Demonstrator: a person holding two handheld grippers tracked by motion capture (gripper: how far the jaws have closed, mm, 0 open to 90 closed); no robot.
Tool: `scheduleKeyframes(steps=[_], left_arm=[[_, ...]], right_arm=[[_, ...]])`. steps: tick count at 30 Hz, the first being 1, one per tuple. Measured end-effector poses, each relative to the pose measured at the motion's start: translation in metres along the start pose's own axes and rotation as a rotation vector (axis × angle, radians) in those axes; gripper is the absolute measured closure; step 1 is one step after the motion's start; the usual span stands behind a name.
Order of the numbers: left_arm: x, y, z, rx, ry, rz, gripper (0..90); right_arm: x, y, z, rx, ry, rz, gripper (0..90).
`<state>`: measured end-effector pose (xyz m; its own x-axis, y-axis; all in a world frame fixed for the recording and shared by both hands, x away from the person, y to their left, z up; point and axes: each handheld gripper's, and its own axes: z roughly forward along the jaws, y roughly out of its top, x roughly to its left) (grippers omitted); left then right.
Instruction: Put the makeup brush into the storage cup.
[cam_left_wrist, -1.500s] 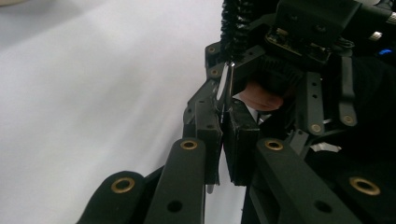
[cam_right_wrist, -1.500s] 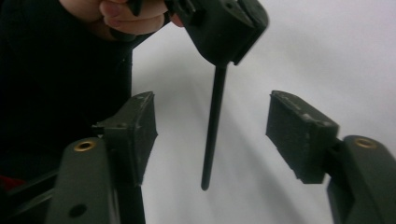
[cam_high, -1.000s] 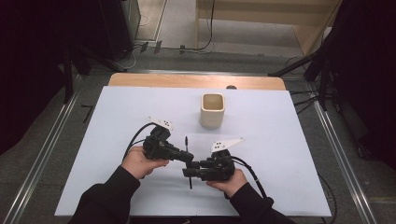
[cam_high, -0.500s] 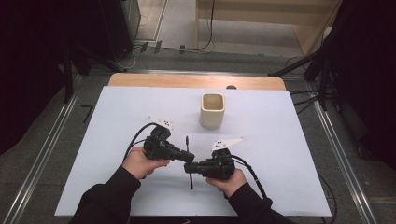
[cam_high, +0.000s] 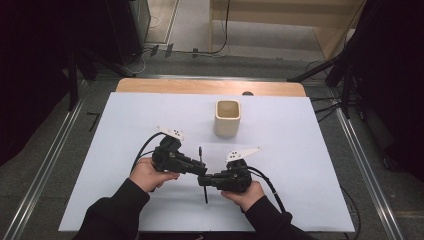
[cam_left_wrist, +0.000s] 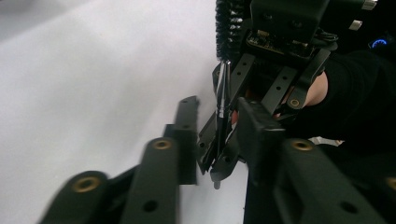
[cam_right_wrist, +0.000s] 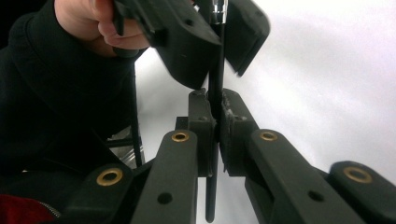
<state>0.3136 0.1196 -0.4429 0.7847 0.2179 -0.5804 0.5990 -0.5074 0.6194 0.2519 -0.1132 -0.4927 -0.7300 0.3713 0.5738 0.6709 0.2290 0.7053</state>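
We record a white tabletop (cam_high: 310, 165) with its wooden far edge bare. A cream square cup (cam_high: 227, 118) stands far of centre, well apart from both grippers, with open surface to its left, right and near side.

The left gripper (cam_high: 202, 170) and right gripper (cam_high: 206, 178) meet nose to nose near the tabletop's near edge. Between them is a thin black brush (cam_high: 202, 170), its length running far to near. In the right gripper view the fingers (cam_right_wrist: 233, 126) are pressed onto the brush's stem (cam_right_wrist: 215, 84). In the left gripper view the fingers (cam_left_wrist: 259, 128) stand spread on either side of the stem (cam_left_wrist: 223, 93), bristles (cam_left_wrist: 229, 28) above.

Against the frame a second earlier, we note that both grippers have shifted slightly toward the far side; the cup is unmoved.
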Motion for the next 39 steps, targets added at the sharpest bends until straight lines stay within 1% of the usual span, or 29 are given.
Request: scheduleKeyframes(steps=[3, 4, 6, 8, 9, 10, 12, 13, 16, 19, 20, 23, 25, 28, 31, 32, 33, 35, 36, 39], left_arm=[[0.001, -0.001, -0.002, -0.007, 0.008, 0.003, 61.6], [0.002, -0.002, -0.003, -0.012, 0.003, 0.005, 58.5], [0.004, -0.004, -0.004, -0.023, 0.002, 0.008, 48.6], [0.005, -0.006, -0.005, -0.027, 0.014, 0.010, 47.4], [0.005, -0.007, -0.006, -0.031, 0.016, 0.004, 45.9], [0.006, -0.008, -0.007, -0.034, 0.016, 0.004, 44.7], [0.006, -0.009, -0.008, -0.038, 0.030, 0.011, 42.8], [0.006, -0.009, -0.010, -0.039, 0.036, 0.017, 42.2], [0.006, -0.011, -0.013, -0.051, 0.051, 0.014, 40.0], [0.007, -0.013, -0.015, -0.050, 0.076, 0.022, 37.7], [0.007, -0.013, -0.016, -0.046, 0.084, 0.020, 37.7], [0.008, -0.015, -0.019, -0.053, 0.097, 0.023, 37.3], [0.008, -0.017, -0.020, -0.049, 0.120, 0.028, 37.0], [0.007, -0.020, -0.022, -0.024, 0.151, 0.041, 36.9], [0.006, -0.022, -0.023, -0.012, 0.187, 0.056, 36.9], [0.005, -0.023, -0.023, -0.012, 0.202, 0.065, 36.9], [0.005, -0.024, -0.023, -0.009, 0.207, 0.071, 36.7], [0.003, -0.026, -0.024, 0.001, 0.236, 0.090, 36.0], [0.003, -0.027, -0.024, 0.009, 0.242, 0.097, 35.9], [0.003, -0.030, -0.025, 0.022, 0.277, 0.108, 35.5]], right_arm=[[-0.001, 0.000, -0.001, 0.002, -0.008, 0.000, 86.0], [-0.002, 0.000, -0.001, 0.001, -0.007, 0.005, 86.0], [-0.003, 0.000, -0.002, 0.001, -0.013, 0.009, 86.0], [-0.003, 0.000, -0.002, 0.005, -0.015, 0.012, 86.0], [-0.004, 0.000, -0.002, 0.006, -0.017, 0.011, 86.0], [-0.004, 0.001, -0.002, 0.007, -0.020, 0.014, 86.0], [-0.004, 0.001, -0.003, 0.005, -0.024, 0.011, 86.0], [-0.005, 0.001, -0.003, 0.006, -0.025, 0.011, 86.0], [-0.006, 0.000, -0.006, 0.007, -0.033, 0.008, 86.0], [-0.008, 0.000, -0.009, 0.002, -0.044, 0.015, 86.0], [-0.008, 0.000, -0.010, 0.003, -0.044, 0.020, 86.0], [-0.009, 0.001, -0.011, 0.000, -0.051, 0.021, 86.0], [-0.010, 0.001, -0.013, -0.002, -0.055, 0.023, 86.0], [-0.011, 0.001, -0.014, -0.003, -0.063, 0.023, 86.0], [-0.012, 0.002, -0.015, -0.005, -0.067, 0.025, 86.0], [-0.012, 0.002, -0.016, -0.003, -0.068, 0.026, 86.0], [-0.012, 0.002, -0.016, -0.003, -0.069, 0.027, 86.0], [-0.012, 0.002, -0.016, -0.003, -0.073, 0.025, 86.0], [-0.012, 0.002, -0.017, -0.002, -0.076, 0.023, 86.0], [-0.012, 0.002, -0.017, -0.001, -0.081, 0.021, 86.0]])
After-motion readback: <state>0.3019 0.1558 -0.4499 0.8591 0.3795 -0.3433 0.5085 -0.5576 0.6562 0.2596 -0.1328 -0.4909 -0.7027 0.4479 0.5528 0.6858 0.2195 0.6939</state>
